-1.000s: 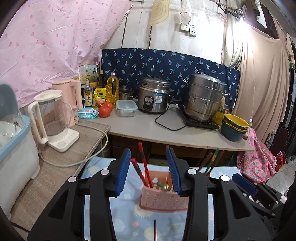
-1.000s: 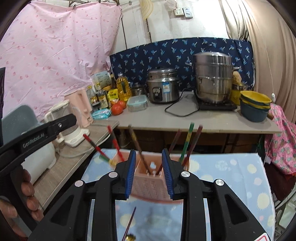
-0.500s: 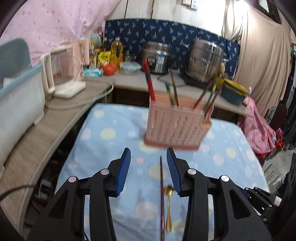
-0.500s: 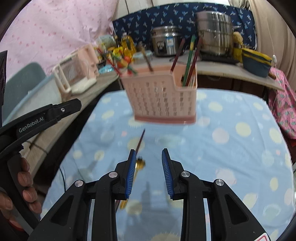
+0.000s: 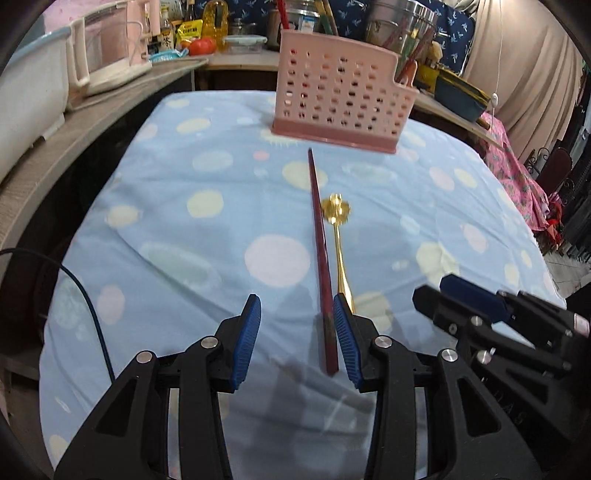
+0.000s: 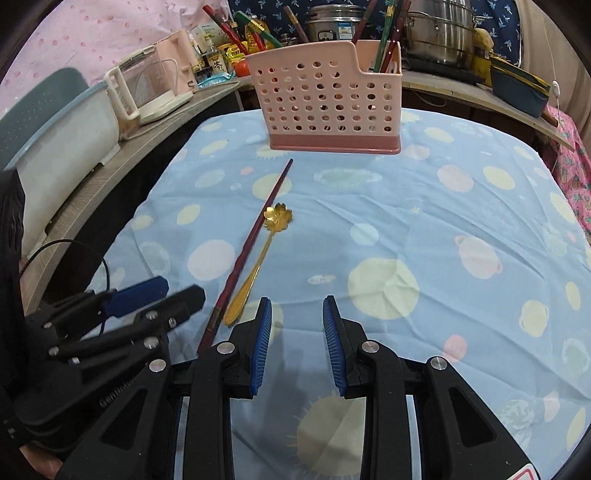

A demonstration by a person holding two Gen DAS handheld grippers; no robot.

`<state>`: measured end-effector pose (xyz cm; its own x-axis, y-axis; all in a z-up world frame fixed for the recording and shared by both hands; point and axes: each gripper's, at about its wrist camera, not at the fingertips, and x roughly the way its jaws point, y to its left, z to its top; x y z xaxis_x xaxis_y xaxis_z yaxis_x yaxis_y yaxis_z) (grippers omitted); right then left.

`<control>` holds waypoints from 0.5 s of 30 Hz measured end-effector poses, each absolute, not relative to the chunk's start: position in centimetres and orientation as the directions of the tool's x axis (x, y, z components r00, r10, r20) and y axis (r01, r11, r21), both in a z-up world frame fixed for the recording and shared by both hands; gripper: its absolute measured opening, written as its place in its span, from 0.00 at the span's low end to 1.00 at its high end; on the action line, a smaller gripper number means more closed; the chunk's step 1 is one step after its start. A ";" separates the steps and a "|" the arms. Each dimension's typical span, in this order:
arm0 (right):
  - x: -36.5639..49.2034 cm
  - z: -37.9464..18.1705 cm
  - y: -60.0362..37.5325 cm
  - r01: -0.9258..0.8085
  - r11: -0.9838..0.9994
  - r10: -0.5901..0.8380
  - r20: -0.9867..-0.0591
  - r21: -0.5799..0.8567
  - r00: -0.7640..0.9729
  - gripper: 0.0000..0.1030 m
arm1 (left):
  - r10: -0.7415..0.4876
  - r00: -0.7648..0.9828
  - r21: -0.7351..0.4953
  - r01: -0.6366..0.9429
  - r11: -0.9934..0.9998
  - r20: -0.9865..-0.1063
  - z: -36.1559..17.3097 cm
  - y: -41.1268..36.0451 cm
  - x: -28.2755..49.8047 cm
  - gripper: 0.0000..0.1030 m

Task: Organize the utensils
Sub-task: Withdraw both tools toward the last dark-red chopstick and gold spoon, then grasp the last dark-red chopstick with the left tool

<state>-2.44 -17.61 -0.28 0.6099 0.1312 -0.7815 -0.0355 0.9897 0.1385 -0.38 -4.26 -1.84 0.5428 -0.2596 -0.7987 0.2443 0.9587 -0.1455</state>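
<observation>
A pink perforated utensil holder (image 5: 338, 99) stands at the far side of the blue dotted tablecloth (image 5: 192, 236), with several chopsticks standing in it. It also shows in the right wrist view (image 6: 325, 103). A dark red chopstick (image 5: 320, 254) and a gold flower-bowled spoon (image 5: 339, 236) lie side by side on the cloth. My left gripper (image 5: 297, 336) is open low over the chopstick's near end, which lies just inside its right finger. My right gripper (image 6: 297, 343) is open and empty, to the right of the spoon (image 6: 258, 258) and chopstick (image 6: 247, 251).
A counter runs along the left with a white bin (image 6: 62, 136) and a glass kettle (image 6: 144, 88). Behind the holder are bottles, a rice cooker (image 6: 332, 22), a steel steamer pot (image 6: 439, 33) and stacked bowls (image 6: 517, 88). A black cable (image 5: 88, 306) hangs at the table's left edge.
Both grippers have pulled back from the holder and dropped low over the cloth. The chopstick and spoon now lie close in front of them. Both stay open.
</observation>
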 end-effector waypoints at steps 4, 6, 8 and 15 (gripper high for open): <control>-2.3 -0.6 -17.7 -0.032 0.990 0.129 -0.788 0.137 0.603 0.28 | -0.266 0.518 -0.159 0.242 0.957 -0.813 -2.7 -4.2 -0.8 0.38; -2.3 -0.7 -17.6 -0.033 0.990 0.130 -0.789 0.138 0.600 0.28 | -0.265 0.516 -0.157 0.243 0.957 -0.815 -3.0 -4.3 -0.8 0.38; -2.3 -0.7 -17.5 -0.037 0.990 0.131 -0.790 0.136 0.599 0.28 | -0.270 0.516 -0.159 0.249 0.955 -0.813 -2.9 -4.4 -0.8 0.38; -2.2 -0.8 -17.7 -0.027 0.990 0.128 -0.791 0.140 0.599 0.28 | -0.275 0.511 -0.158 0.261 0.952 -0.814 -3.1 -4.9 -0.8 0.38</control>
